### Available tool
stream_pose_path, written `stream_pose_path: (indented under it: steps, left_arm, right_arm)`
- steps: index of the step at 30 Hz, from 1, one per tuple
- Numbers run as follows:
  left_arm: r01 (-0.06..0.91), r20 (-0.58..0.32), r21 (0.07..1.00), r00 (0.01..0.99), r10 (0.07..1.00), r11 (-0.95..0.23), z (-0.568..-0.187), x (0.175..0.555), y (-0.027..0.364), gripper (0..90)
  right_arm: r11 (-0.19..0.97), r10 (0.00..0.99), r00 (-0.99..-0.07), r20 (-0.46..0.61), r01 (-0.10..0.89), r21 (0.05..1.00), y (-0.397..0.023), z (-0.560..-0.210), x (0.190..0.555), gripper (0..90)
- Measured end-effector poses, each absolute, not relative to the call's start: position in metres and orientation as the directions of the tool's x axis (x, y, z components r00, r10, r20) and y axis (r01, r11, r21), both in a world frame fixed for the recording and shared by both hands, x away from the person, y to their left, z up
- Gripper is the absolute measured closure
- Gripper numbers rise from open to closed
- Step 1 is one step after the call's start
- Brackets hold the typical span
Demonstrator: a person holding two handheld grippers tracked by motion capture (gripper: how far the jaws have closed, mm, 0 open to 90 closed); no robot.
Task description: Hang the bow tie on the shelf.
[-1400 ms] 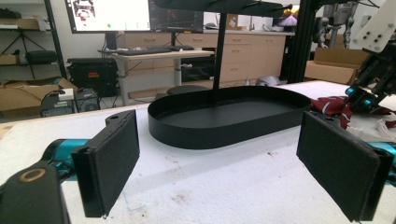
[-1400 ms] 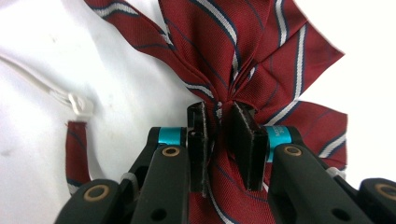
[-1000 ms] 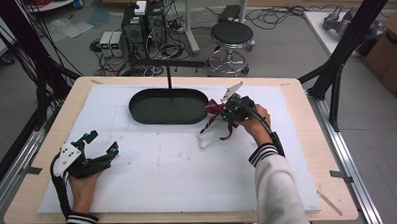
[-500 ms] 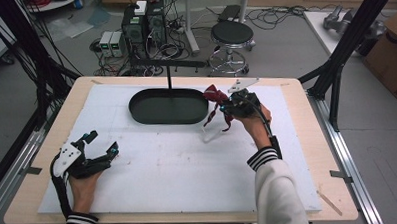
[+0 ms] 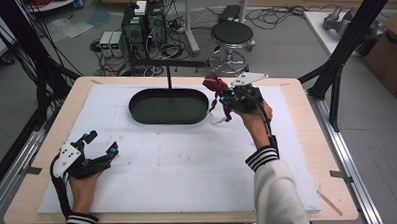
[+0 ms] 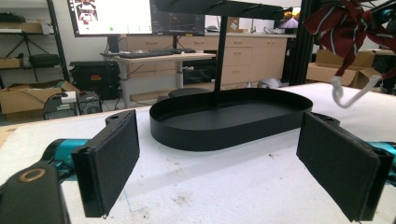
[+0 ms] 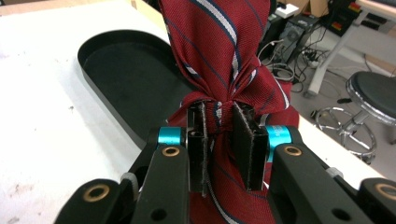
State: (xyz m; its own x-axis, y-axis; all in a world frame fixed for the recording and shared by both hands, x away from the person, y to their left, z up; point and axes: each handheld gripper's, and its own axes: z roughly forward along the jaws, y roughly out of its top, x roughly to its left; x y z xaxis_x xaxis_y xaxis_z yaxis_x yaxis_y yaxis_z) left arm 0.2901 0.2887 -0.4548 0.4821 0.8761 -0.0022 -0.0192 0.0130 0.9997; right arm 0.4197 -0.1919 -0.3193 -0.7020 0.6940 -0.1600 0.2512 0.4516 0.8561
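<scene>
Left hand-held gripper [image 5: 102, 151] rests on white table [image 5: 188, 167], jaws spread wide, empty. Farther off, right hand-held gripper [image 7: 224, 140] pinches red striped fabric tie [image 7: 219, 51], held aloft just beside black oval tray [image 5: 168, 106]; white hook [image 6: 348, 95] dangles below.

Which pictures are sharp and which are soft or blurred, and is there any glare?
High view: soft overall, the red tie small and indistinct. Left gripper view: the black tray is fairly sharp, the bright monitor washed out. Right gripper view: the tie fabric is crisp between the jaws of the right hand-held gripper; the stool behind is blurred.
</scene>
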Motion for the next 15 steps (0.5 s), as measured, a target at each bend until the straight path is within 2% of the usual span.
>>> stream_pose_path:
  steps: [15]
  left_arm:
    - [-0.020,-0.002,1.000,0.484,0.875,0.013,-0.455,0.290,0.289,13.4]
  right_arm:
    - [0.416,0.723,-0.669,-0.176,0.217,0.883,-0.168,-0.298,0.428,76.5]
